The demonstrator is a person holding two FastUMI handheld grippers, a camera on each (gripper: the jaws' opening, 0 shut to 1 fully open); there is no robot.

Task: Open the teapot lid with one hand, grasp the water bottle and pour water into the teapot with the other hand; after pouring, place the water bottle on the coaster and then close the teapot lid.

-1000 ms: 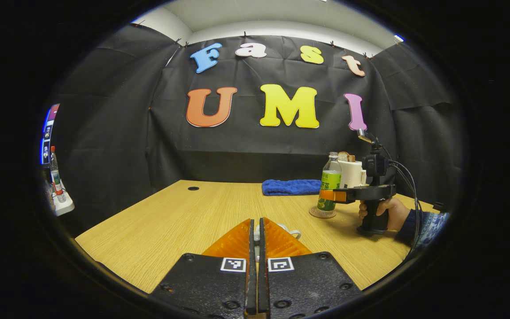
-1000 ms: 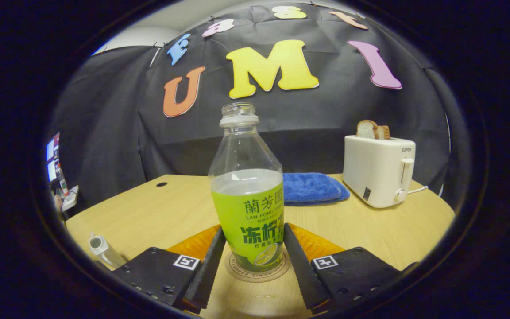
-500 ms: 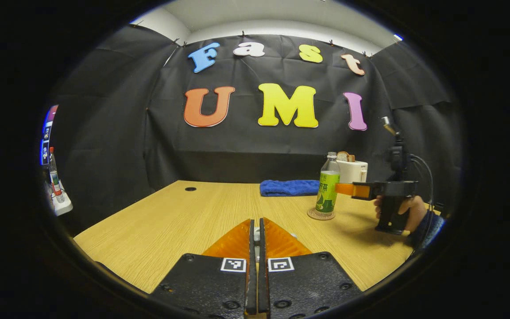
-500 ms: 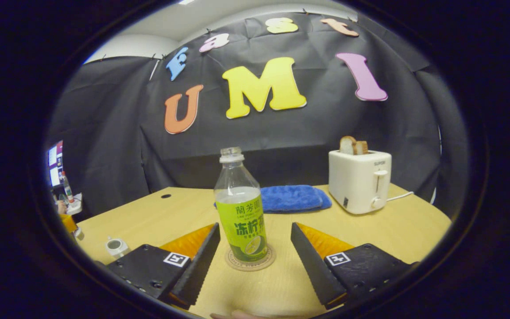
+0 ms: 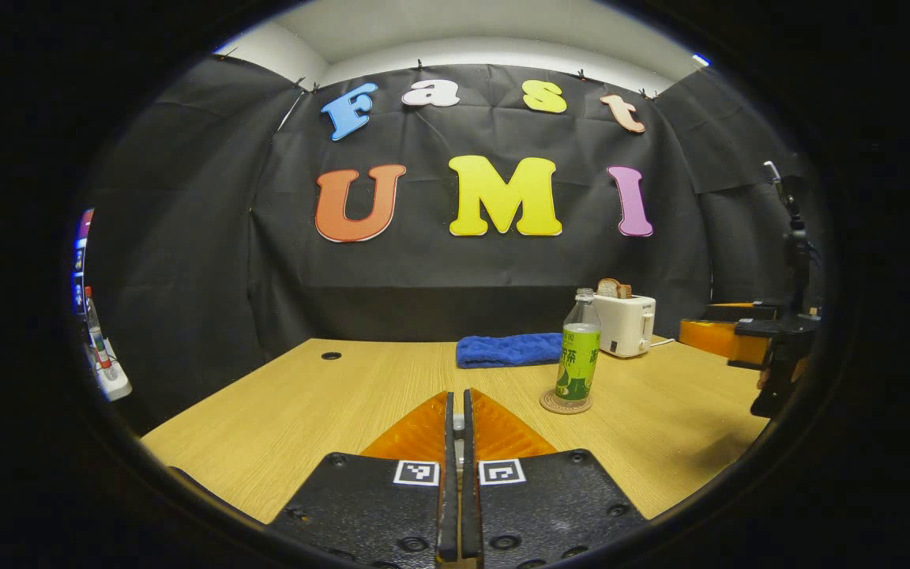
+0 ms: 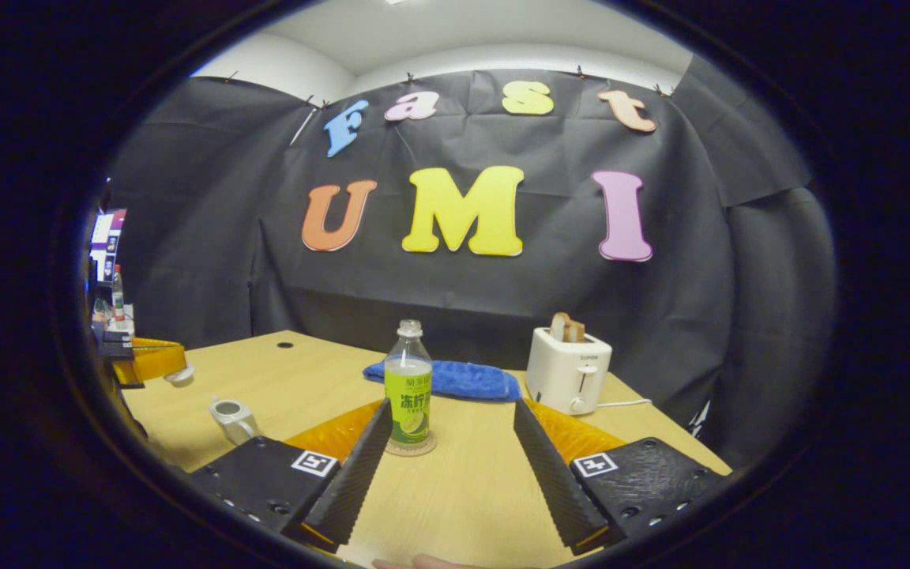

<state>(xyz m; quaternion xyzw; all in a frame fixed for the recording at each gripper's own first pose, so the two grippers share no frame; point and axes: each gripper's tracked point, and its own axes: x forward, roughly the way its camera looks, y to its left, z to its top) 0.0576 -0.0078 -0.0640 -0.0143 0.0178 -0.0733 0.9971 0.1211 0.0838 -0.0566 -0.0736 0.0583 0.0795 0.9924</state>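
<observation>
Teapot (image 6: 232, 417) sits open at nine o'clock; water bottle (image 6: 408, 389) upright on coaster (image 6: 410, 448); right gripper (image 6: 449, 433) spread wide, empty; left gripper (image 5: 457, 411) pinching the lid (image 5: 459, 425).

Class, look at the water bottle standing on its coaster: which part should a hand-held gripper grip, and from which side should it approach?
Grip the water bottle around its straight, labelled lower body, not the narrowing shoulder or neck. It stands upright on the coaster, so come in level from the front, where the open right hand-held gripper already faces it; the blue towel lies behind it.
</observation>
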